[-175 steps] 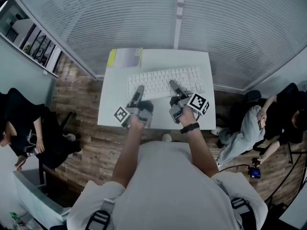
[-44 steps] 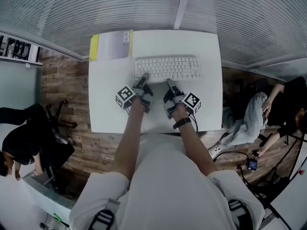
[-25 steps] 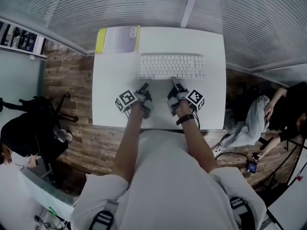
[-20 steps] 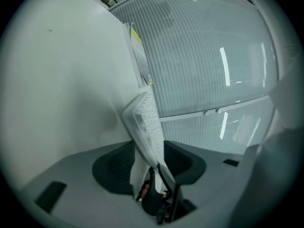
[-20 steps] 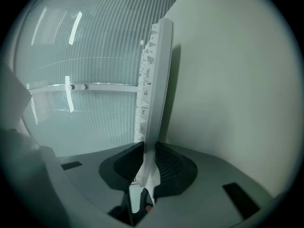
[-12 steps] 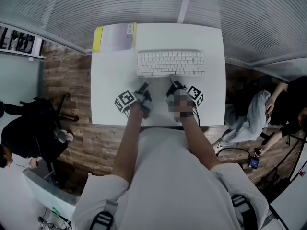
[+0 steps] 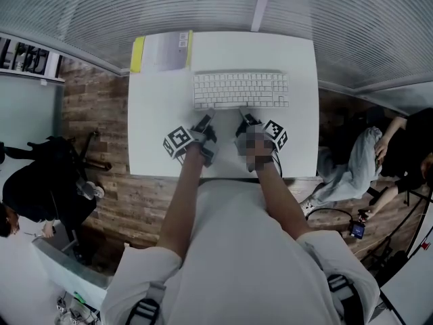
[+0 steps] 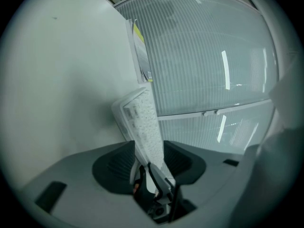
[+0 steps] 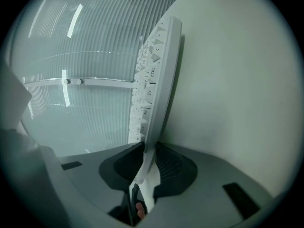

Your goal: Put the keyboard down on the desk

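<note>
A white keyboard point(image 7: 240, 90) lies lengthwise across the far half of the white desk point(image 7: 155, 131). Both grippers hold its near long edge. My left gripper point(image 7: 207, 116) is shut on the edge left of the middle, and my right gripper point(image 7: 242, 114) is shut on it right of the middle. In the left gripper view the keyboard point(image 8: 142, 120) runs up from between the jaws of the left gripper point(image 8: 146, 153). The right gripper view shows the keyboard's point(image 9: 159, 75) thin edge pinched in the right gripper point(image 9: 148, 152), its underside close along the desk point(image 9: 228, 89). Whether it rests on the desk I cannot tell.
A grey booklet with a yellow edge point(image 7: 162, 51) lies at the desk's far left corner. Ribbed blinds point(image 7: 203, 5) run behind the desk. A person in black sits at the left point(image 7: 34, 188) and another at the right point(image 7: 399, 147), with a wooden floor point(image 7: 88, 107) between.
Over the last second the keyboard and both grippers keep their places and grips. Only the head view has shifted a little.
</note>
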